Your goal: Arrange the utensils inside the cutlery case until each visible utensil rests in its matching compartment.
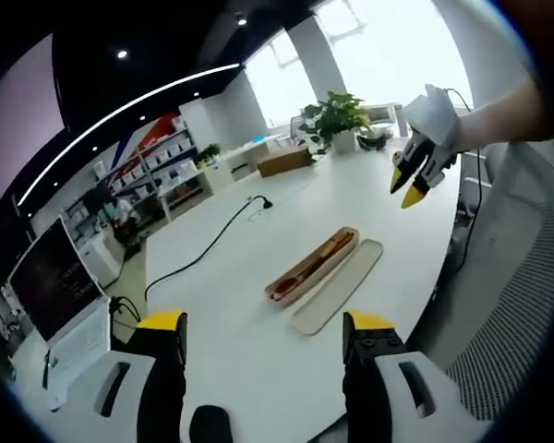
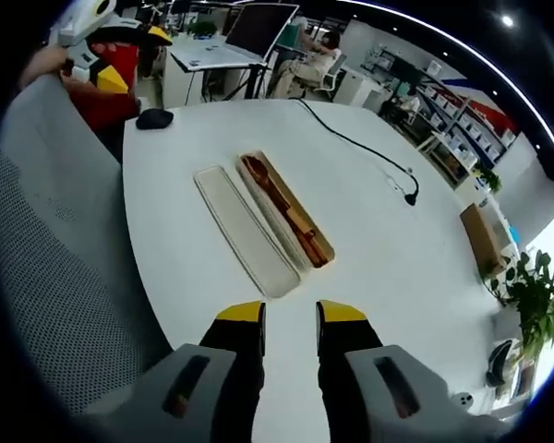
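A tan cutlery case (image 1: 312, 266) lies open on the white table (image 1: 258, 369), with brown wooden utensils (image 1: 300, 277) lying lengthwise inside. Its flat lid (image 1: 338, 286) rests alongside, touching it. My left gripper (image 1: 266, 332) is open wide, well short of the case, with nothing between its jaws. The right gripper (image 1: 408, 180) hangs in the air above the table's far right edge, held by a gloved hand. In the right gripper view the case (image 2: 321, 249) and lid (image 2: 245, 231) lie ahead of my right gripper (image 2: 291, 318), which is open narrowly and empty. The left gripper (image 2: 120, 55) sits at the table's far end.
A black cable (image 1: 203, 249) runs across the table to a plug (image 2: 409, 197). A black mouse (image 2: 154, 118) lies near the left gripper. A potted plant (image 1: 337, 115) and a cardboard box (image 1: 284, 161) stand at one end. A grey mesh chair (image 2: 55, 240) borders the table.
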Demonstrator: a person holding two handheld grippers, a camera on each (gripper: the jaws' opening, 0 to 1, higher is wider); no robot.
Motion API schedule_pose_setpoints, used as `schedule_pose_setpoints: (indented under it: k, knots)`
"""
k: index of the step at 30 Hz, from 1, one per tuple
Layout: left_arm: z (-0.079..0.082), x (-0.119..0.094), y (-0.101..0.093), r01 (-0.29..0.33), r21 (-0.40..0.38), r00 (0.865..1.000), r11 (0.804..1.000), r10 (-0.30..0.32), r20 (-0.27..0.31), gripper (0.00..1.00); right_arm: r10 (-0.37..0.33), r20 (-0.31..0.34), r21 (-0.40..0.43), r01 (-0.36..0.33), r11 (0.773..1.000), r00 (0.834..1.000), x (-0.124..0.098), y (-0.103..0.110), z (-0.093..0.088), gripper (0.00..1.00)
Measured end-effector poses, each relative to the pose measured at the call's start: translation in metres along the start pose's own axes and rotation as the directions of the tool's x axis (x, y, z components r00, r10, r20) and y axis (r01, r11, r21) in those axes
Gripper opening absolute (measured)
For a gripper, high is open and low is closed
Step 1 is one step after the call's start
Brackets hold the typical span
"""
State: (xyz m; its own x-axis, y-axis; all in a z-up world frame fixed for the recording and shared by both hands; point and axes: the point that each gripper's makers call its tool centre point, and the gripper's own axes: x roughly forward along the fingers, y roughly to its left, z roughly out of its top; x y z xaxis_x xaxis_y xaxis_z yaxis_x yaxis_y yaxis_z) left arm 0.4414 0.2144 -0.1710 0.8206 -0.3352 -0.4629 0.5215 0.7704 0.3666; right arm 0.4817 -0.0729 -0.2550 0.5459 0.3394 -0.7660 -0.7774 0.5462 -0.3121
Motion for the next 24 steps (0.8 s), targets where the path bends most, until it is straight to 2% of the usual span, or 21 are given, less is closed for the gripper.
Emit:
schedule_pose_setpoints:
  k: [3, 10, 19, 24]
  knots:
    - [0.001, -0.001, 0.001, -0.004, -0.001, 1.0, 1.0, 0.004, 0.008, 0.7, 0.015, -0.021, 0.0, -0.015, 1.0, 1.0, 0.005, 0.003, -0.009, 0.19]
    - [0.002, -0.001, 0.004, -0.009, -0.014, 1.0, 1.0, 0.01, 0.025, 0.69, 0.021, -0.037, -0.001, -0.021, 1.0, 0.999, 0.008, 0.006, -0.016, 0.21]
    - [0.004, -0.002, 0.007, -0.018, -0.015, 0.999, 1.0, 0.018, 0.032, 0.69, 0.004, -0.033, 0.009, -0.004, 1.0, 0.999, 0.004, 0.004, -0.017, 0.22]
    - [0.006, -0.001, 0.004, -0.002, -0.03, 0.999, 1.0, 0.003, 0.037, 0.69, -0.025, -0.002, 0.029, 0.025, 0.999, 1.0, -0.003, -0.007, -0.009, 0.23]
